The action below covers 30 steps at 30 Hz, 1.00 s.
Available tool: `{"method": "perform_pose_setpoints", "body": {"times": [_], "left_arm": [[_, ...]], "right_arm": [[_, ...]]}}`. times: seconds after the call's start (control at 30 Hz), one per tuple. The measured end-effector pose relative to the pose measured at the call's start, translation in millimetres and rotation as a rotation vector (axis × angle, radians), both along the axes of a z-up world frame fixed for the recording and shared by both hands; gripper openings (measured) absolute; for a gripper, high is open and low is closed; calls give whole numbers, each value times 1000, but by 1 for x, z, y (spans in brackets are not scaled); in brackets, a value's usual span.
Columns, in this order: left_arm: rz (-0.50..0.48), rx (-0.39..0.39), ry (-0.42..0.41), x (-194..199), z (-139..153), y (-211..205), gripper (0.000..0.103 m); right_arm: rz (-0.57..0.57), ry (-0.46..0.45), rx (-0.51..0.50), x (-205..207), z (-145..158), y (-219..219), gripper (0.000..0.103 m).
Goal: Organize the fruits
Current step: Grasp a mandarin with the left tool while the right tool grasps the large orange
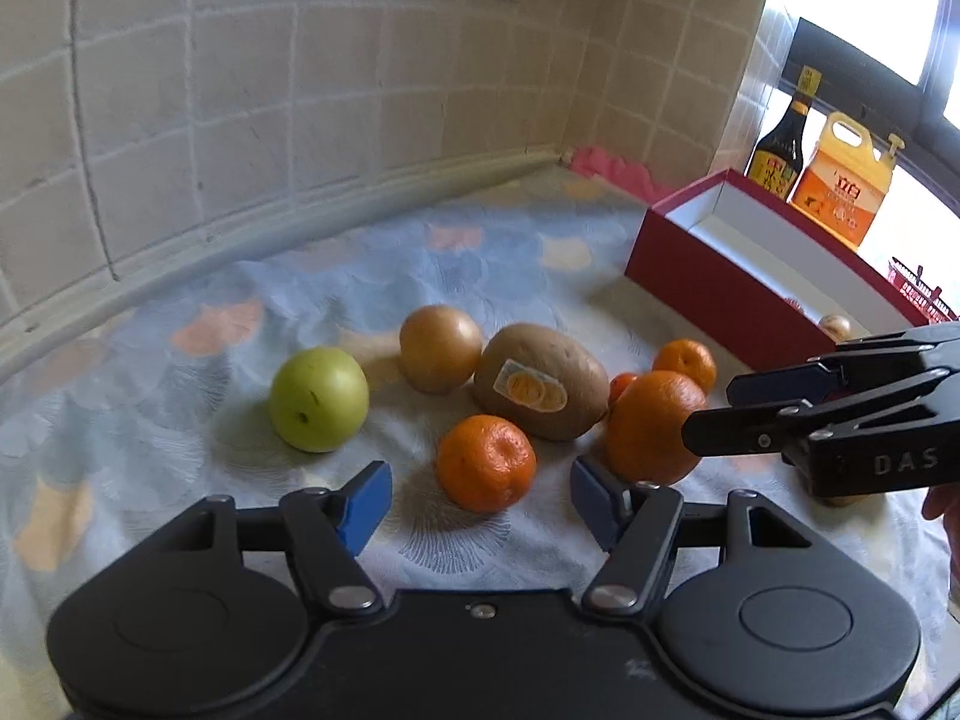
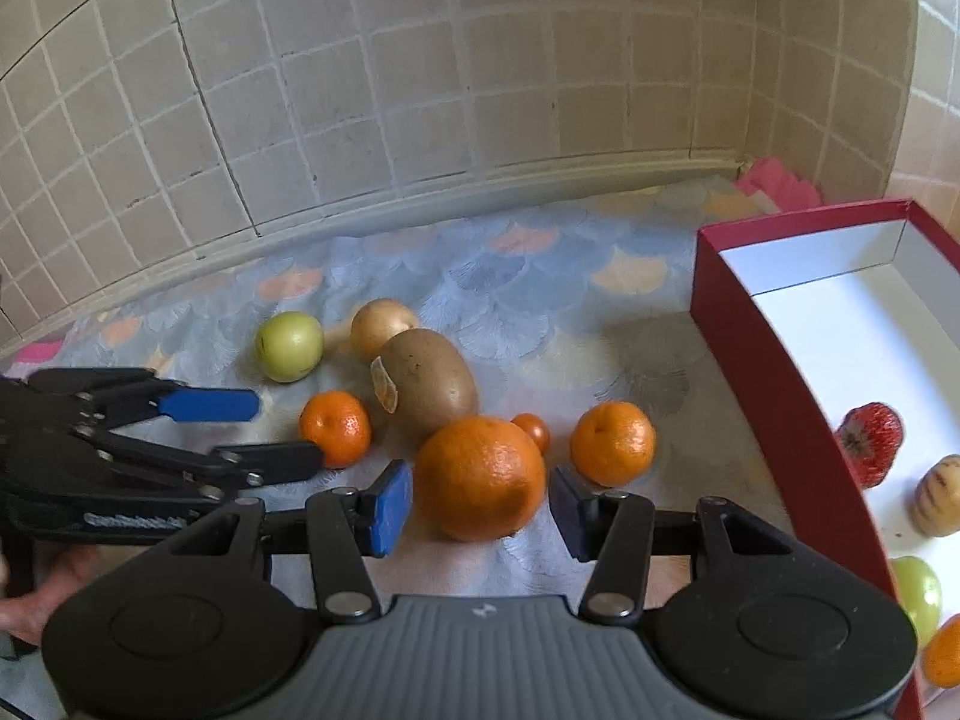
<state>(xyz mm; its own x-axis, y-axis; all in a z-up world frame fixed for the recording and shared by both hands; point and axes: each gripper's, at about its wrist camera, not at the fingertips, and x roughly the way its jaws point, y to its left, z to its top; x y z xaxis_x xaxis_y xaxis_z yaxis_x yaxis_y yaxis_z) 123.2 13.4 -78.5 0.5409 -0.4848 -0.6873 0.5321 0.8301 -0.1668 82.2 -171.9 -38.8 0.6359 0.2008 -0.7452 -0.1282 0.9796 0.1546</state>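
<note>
While both tools hang over the patterned cloth (image 1: 180,276), I read my left gripper (image 1: 480,501) as open and empty, its blue pads (image 1: 366,504) standing on either side of a small mandarin (image 1: 486,462) without touching it. My right gripper (image 2: 480,501) brackets the large orange (image 2: 480,477); its pads (image 2: 390,507) stand just beside the peel with a slight gap on each side, so nothing is gripped. Loose fruit lies clustered on the cloth: a green apple (image 1: 318,399) to the left, a golden-brown round fruit (image 1: 441,348) behind, a brown kiwi-like fruit (image 1: 540,390) bearing a sticker, a second mandarin (image 2: 612,443) and a tiny orange fruit (image 2: 533,431) tucked behind the large orange. To the right stands the red box (image 2: 774,396) with a white interior, already containing a strawberry (image 2: 870,441), a striped pale fruit (image 2: 939,495), a green fruit (image 2: 918,591) and an orange one (image 2: 942,651). Two bottles (image 1: 780,150) stand beyond the box by the window.
</note>
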Motion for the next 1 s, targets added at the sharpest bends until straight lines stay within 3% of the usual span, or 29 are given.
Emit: {"method": "perform_pose_setpoints", "body": {"times": [0.3, 0.67, 0.7, 0.73, 0.77, 1.0], "left_arm": [[-46, 26, 16, 14, -18, -13, 74], [-38, 16, 15, 18, -21, -19, 66], [-35, 13, 13, 18, -20, -19, 64], [-31, 14, 11, 19, -20, -18, 53], [-29, 16, 9, 19, -20, -17, 49], [10, -14, -9, 11, -5, -9, 48]], "right_arm": [[-18, 29, -3, 18, -14, 5, 55], [-29, 50, 17, 30, -25, 6, 61], [-29, 53, 20, 31, -26, 6, 61], [-29, 60, 23, 32, -28, 5, 61], [-29, 66, 27, 33, -29, 5, 61], [-9, 29, 47, 22, -18, 0, 59]]}}
